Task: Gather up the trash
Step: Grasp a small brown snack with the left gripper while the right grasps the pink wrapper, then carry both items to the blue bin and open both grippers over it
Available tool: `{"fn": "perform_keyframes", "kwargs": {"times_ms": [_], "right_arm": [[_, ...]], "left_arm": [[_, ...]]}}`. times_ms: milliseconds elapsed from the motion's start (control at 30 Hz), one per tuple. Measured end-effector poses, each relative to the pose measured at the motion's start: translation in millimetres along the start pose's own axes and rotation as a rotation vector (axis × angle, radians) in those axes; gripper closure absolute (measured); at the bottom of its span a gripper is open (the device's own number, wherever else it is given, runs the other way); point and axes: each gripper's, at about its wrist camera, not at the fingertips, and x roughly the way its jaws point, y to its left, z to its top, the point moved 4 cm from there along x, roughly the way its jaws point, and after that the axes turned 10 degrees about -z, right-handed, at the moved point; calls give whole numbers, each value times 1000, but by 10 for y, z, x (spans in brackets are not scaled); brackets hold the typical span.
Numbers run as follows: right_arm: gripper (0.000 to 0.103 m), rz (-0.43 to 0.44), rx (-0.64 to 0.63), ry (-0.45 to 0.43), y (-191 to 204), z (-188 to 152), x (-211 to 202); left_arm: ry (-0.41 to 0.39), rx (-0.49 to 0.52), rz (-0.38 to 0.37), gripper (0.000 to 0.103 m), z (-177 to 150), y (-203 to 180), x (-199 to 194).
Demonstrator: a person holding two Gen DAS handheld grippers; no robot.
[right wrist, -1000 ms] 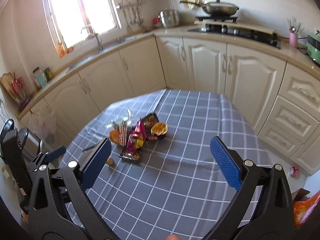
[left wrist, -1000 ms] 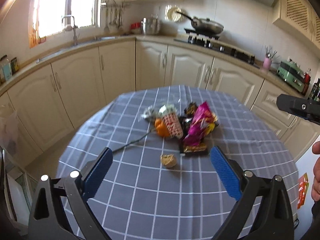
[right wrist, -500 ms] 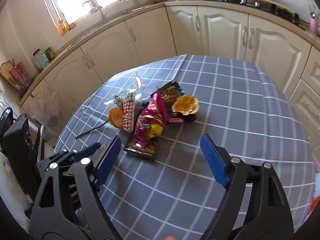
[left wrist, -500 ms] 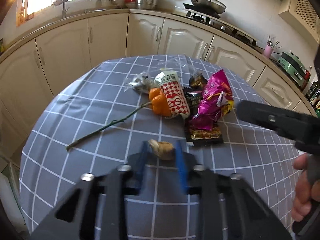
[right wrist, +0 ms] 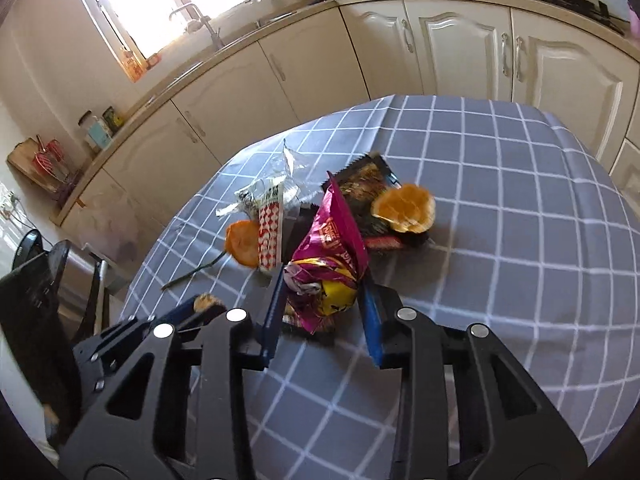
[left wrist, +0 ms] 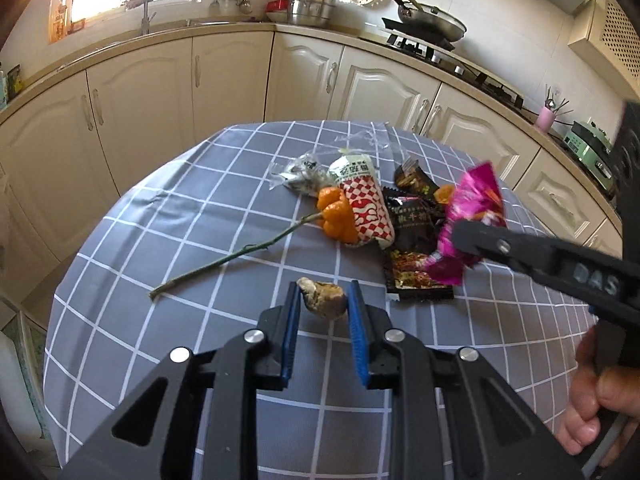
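Note:
A pile of trash lies on the grey checked tablecloth (left wrist: 200,208). My left gripper (left wrist: 323,300) is shut on a small brown food scrap (left wrist: 323,299), low over the cloth. My right gripper (right wrist: 324,292) is shut on a magenta snack bag (right wrist: 328,256), which also shows in the left wrist view (left wrist: 468,216). Left in the pile are a red-and-white packet (left wrist: 360,204), an orange flower with a long stem (left wrist: 336,220), black wrappers (left wrist: 412,220), clear plastic (left wrist: 300,176) and an orange peel (right wrist: 404,208).
The table (right wrist: 520,200) is round, with edges falling away on all sides. Cream kitchen cabinets (left wrist: 240,76) and a countertop with sink and stove curve behind it. A person's hand (left wrist: 596,392) holds the right gripper at the right.
Both grippers came down to the table and closed from wide open. The left closed on the brown scrap, the right on the magenta bag.

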Motion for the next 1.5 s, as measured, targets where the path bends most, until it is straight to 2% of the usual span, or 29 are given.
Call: {"fn": "perform_keyframes", "kwargs": {"times_ms": [167, 433, 600, 767, 1033, 1167, 1300, 1500], "right_arm": [[69, 26, 37, -25, -175, -82, -278], [69, 30, 86, -125, -529, -64, -777], [69, 8, 150, -197, -967, -83, -1149], [69, -54, 231, -261, -1545, -143, -1519], [69, -251, 436, -313, -2898, -540, -2107], [69, -331, 527, -309, -3438, -838, -2277], [69, -405, 622, -271, -3986, -1169, -2340], [69, -441, 726, -163, -4522, -1571, -2149]], "left_arm": [[-29, -7, -18, 81, 20, -135, -111], [-109, 63, -49, 81, 183, -682, -398], [-124, 122, -81, 81, 277, -1102, -456], [-101, 199, -149, 81, 325, -1707, -319], [-33, 381, -335, 80, 165, -3081, 39], [17, 439, -406, 80, 18, -3611, 258], [101, 489, -477, 80, -197, -4126, 534], [284, 514, -548, 80, -603, -4672, 1056]]}}
